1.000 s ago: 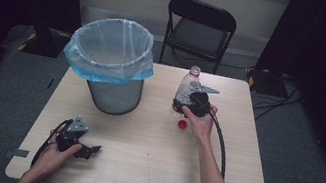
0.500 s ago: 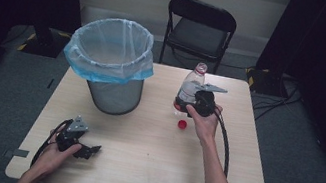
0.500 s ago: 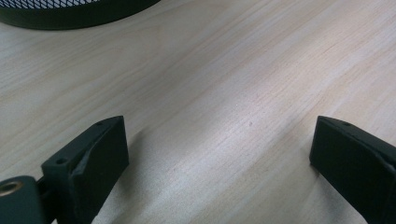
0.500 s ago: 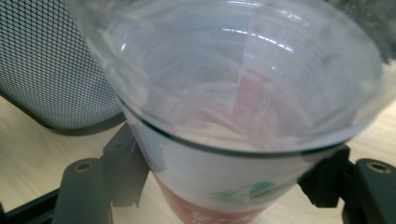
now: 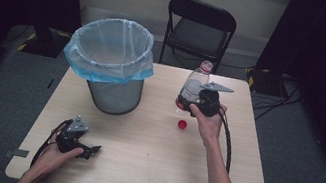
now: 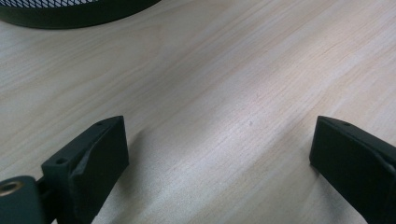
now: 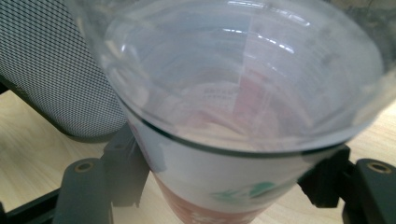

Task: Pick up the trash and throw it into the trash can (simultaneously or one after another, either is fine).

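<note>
A clear plastic bottle [image 5: 194,86] with a red-and-white label hangs above the table's far right part, uncapped, my right gripper [image 5: 188,101] shut on its lower body. Up close in the right gripper view, the bottle [image 7: 233,116] sits between the two black jaws, which press its sides. Its red cap [image 5: 182,124] lies on the wood just below and in front of the bottle. Near the front left corner my left gripper [image 5: 89,150] rests on the table, open, with bare wood between its jaws in the left gripper view [image 6: 219,158].
A mesh waste bin [image 5: 115,94] lined with a blue-rimmed bag stands at the back left of the table [image 5: 147,170]; its mesh wall [image 7: 56,70] is close beside the bottle. A black folding chair [image 5: 198,26] stands behind the far edge.
My right gripper has lifted the bottle off the table, slightly up and toward the bin. The red cap stays on the wood. The left gripper has not moved.
</note>
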Motion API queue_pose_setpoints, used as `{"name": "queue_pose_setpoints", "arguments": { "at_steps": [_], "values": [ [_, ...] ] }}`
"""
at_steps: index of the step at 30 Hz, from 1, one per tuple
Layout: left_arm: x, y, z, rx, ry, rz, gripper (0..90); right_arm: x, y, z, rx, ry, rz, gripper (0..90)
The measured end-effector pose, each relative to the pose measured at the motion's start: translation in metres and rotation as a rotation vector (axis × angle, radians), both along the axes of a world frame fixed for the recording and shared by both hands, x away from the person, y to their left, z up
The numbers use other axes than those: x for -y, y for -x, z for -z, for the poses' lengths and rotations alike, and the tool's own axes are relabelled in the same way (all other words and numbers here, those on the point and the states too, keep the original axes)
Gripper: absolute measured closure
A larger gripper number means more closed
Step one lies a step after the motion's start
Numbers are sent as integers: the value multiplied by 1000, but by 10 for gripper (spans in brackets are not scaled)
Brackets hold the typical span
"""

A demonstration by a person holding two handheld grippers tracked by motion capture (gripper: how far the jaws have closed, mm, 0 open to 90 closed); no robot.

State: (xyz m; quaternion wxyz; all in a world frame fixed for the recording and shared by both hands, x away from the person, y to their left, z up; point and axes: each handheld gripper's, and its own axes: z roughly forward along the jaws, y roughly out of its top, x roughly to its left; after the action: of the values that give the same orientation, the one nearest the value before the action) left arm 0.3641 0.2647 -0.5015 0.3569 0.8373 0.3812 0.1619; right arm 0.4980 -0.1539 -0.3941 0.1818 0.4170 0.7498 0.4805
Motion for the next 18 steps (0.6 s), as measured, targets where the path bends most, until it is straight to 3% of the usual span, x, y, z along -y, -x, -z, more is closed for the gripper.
{"name": "queue_pose_setpoints", "arguments": {
  "at_steps": [18],
  "values": [
    [0,0,0,0,1,0,39,-7,6,-35,63,-23,-36,296]
  ]
}}
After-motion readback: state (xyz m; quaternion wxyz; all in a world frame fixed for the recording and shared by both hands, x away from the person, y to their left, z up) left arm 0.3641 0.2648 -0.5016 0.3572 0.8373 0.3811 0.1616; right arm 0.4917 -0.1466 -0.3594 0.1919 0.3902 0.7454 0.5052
